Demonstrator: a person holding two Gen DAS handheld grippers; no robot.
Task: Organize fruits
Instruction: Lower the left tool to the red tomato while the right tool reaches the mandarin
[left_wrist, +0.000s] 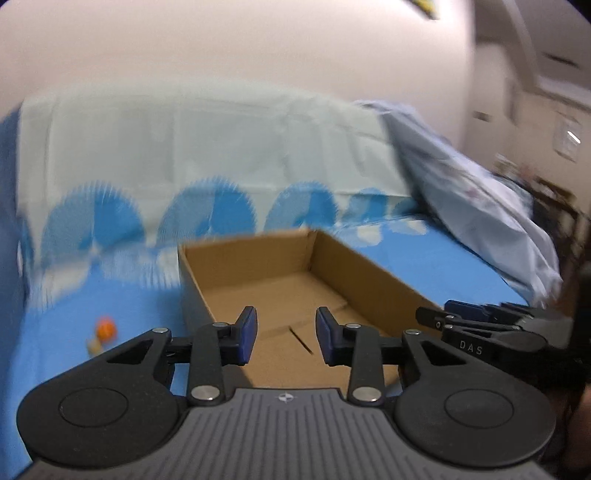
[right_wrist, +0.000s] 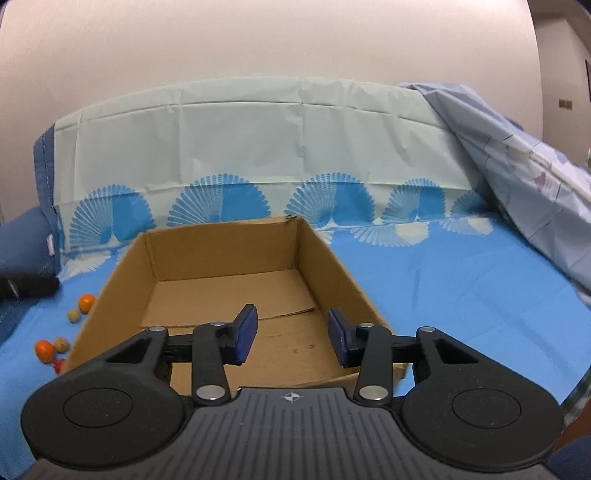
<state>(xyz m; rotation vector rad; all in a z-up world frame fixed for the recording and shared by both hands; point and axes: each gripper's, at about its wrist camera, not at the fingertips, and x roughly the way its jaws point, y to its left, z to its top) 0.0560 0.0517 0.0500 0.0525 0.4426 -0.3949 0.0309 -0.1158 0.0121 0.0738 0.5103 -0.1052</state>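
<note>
An open cardboard box (left_wrist: 243, 242) (right_wrist: 221, 251) with nothing inside sits on the blue cloth. In the left wrist view my left gripper (left_wrist: 286, 338) hovers over the box's near edge, jaws apart, nothing between the blue pads. My right gripper (right_wrist: 291, 339) stands the same way over the box's near end, open with nothing in it, and shows at the right edge of the left wrist view (left_wrist: 443, 314). Left of the box lie small fruits: an orange one (left_wrist: 105, 329) (right_wrist: 85, 302), another orange one (right_wrist: 45, 349), and pale round ones (right_wrist: 73, 316) (right_wrist: 61, 344).
The blue fan-patterned cloth (right_wrist: 461, 288) covers the surface and rises up the back. A pale blue crumpled sheet (right_wrist: 535, 177) slopes down at the right. A dark blue cushion (right_wrist: 22, 240) sits at the far left beside the fruits.
</note>
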